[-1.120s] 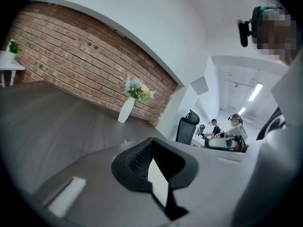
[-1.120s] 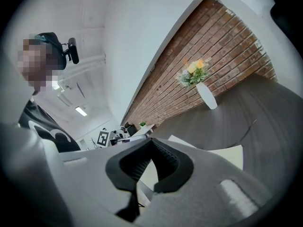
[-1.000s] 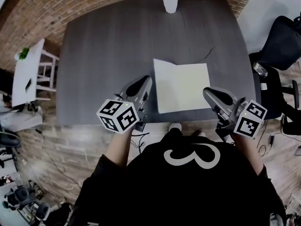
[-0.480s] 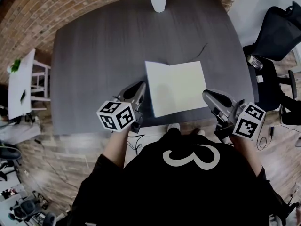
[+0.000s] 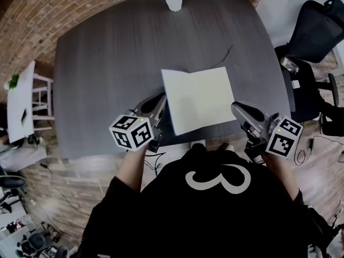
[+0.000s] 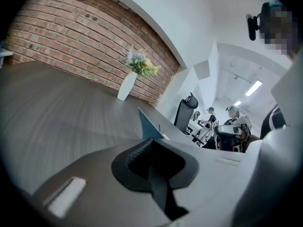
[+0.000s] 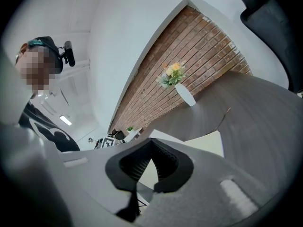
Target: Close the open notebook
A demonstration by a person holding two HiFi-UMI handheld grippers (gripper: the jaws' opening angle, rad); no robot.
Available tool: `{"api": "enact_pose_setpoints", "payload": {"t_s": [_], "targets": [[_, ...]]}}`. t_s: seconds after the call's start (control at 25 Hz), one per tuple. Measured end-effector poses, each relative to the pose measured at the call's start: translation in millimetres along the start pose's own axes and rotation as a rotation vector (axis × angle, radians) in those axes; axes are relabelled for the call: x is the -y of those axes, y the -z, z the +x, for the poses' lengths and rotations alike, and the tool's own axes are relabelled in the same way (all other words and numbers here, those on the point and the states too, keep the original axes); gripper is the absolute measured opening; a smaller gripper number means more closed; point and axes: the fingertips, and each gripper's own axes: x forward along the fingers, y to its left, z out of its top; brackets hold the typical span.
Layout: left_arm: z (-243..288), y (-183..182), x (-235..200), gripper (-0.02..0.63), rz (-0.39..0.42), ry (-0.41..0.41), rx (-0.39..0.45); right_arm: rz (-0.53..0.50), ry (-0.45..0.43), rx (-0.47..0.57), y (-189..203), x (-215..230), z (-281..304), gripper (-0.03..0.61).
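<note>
Here the notebook (image 5: 198,98) lies open on the counter (image 5: 113,63), near its front edge, between my left gripper (image 5: 160,98) and right gripper (image 5: 237,107); both jaws are closed together, holding nothing.

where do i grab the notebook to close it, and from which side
Probably the left page's outer edge of the notebook, coming in low from the left with the left tool, which sits beside it. The notebook lies open on the table, and in the left gripper view that edge seems slightly lifted, leaving room for a jaw underneath. Open the tool first; its jaws look shut.
</note>
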Motion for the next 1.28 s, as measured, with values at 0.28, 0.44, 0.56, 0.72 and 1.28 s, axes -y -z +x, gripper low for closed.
{"api": "enact_pose_setpoints", "payload": {"t_s": [0.28, 0.44, 0.56, 0.72, 1.28], "targets": [[10.0, -10.1, 11.9, 0.011, 0.017, 0.030, 0.000, 0.011, 0.023, 0.026, -9.2, 9.9, -9.4, 0.000], [17.3, -16.2, 18.0, 0.011, 0.022, 0.049, -0.006, 0.019, 0.037, 0.039, -12.9, 15.1, -13.3, 0.000], [25.2, -23.2, 24.5, 0.011, 0.027, 0.071, -0.005, 0.028, 0.054, 0.055, -16.6, 22.4, -16.5, 0.000], [40.0, -27.8, 36.6, 0.011, 0.043, 0.109, -0.022, 0.037, 0.080, 0.082, -23.6, 31.0, -25.1, 0.000], [97.1, -16.0, 77.0, 0.011, 0.153, 0.204, -0.123, 0.080, 0.154, 0.151, -27.1, 52.5, -51.0, 0.000]]}}
